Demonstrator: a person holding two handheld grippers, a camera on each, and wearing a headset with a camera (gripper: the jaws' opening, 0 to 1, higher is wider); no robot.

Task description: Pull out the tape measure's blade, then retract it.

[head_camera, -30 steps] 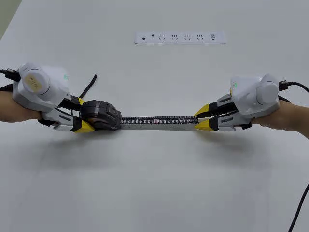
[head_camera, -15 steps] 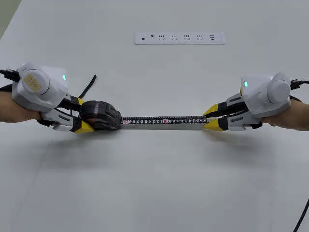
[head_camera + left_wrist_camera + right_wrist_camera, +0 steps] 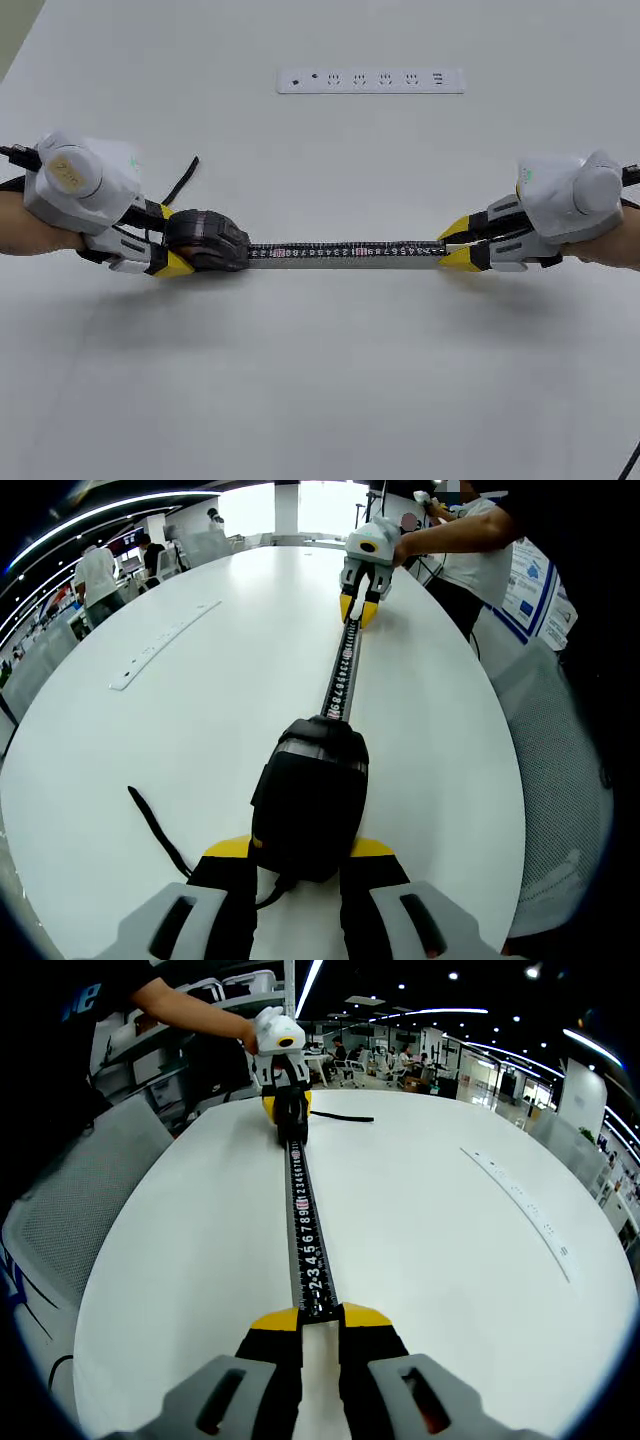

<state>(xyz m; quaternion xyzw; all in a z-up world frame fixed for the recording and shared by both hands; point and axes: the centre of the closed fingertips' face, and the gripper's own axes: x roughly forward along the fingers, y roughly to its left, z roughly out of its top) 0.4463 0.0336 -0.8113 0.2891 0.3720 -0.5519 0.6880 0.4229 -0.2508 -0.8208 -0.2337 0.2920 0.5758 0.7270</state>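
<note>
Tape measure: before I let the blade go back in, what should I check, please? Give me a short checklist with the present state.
1. The left gripper is shut on the tape measure case: ok.
2. The right gripper is shut on the end of the blade: ok.
3. The blade lies straight along the table, no kink: ok.
4. The strap lies away from the blade: ok.
5. The power strip is apart from the blade's path: ok.
6. The lock is released: cannot tell.
</note>
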